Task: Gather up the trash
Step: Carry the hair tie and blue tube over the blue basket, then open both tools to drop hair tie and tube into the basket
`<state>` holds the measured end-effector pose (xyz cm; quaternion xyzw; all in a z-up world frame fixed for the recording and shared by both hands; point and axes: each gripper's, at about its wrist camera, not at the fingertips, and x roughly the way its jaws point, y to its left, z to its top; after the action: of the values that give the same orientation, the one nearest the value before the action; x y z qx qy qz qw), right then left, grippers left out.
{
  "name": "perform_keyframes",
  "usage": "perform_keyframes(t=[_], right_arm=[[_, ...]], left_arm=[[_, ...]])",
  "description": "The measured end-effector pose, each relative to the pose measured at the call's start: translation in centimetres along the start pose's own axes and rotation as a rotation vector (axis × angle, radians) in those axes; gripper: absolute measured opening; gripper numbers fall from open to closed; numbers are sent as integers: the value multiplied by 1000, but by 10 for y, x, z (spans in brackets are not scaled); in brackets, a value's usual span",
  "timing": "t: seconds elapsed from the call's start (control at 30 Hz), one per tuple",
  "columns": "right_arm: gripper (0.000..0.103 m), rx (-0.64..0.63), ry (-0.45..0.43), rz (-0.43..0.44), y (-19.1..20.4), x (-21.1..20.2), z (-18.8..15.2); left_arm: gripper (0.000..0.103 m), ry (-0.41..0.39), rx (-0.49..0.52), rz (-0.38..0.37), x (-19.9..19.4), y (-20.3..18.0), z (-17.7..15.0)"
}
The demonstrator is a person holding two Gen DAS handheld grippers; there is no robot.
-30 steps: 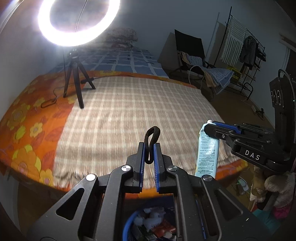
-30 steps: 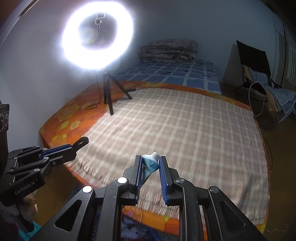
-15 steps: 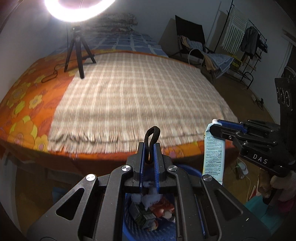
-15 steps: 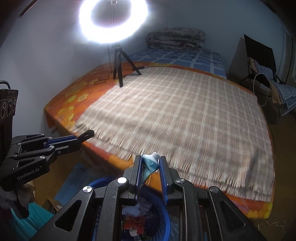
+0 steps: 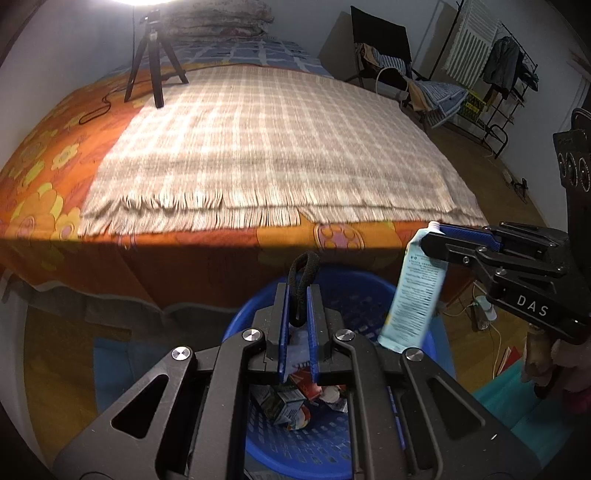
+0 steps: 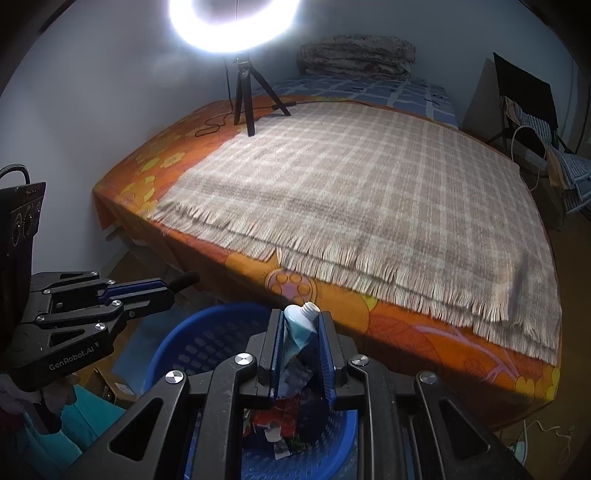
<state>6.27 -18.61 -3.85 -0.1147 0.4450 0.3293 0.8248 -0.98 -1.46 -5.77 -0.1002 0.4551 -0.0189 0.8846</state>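
Bed (image 6: 369, 206) with plaid blanket (image 5: 266, 147) over orange floral sheet; ring light (image 6: 236, 22) on tripod (image 5: 153, 70) (on the bed), folding chair (image 5: 384, 55), clothes rack (image 5: 495, 81) by wall.

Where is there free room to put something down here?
The plaid blanket is bare from its fringe up to the tripod. The orange sheet beside it is bare too. The blue basket is crowded with trash.
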Motion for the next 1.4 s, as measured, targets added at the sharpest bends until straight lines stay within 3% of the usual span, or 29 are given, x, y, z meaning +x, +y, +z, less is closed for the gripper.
perform_keyframes(t=[0.77, 0.87, 1.0, 1.07, 1.13, 1.3, 1.4], right_arm=[[19, 24, 120, 13, 1, 26, -47], [24, 25, 132, 18, 1, 29, -50], [35, 30, 139, 16, 0, 32, -52], [47, 39, 141, 14, -2, 33, -51], [53, 54, 139, 14, -5, 33, -51], [72, 66, 128, -3, -7, 31, -50], [74, 64, 121, -10, -5, 29, -49]], left_arm=[[8, 121, -14, 40, 28, 2, -36], [23, 129, -17, 46, 30, 4, -37], [26, 131, -10, 55, 31, 3, -38], [45, 135, -9, 61, 33, 3, -38], [52, 129, -9, 64, 33, 3, -38], [61, 129, -17, 74, 34, 3, -38], [61, 131, -14, 77, 34, 2, -37]])
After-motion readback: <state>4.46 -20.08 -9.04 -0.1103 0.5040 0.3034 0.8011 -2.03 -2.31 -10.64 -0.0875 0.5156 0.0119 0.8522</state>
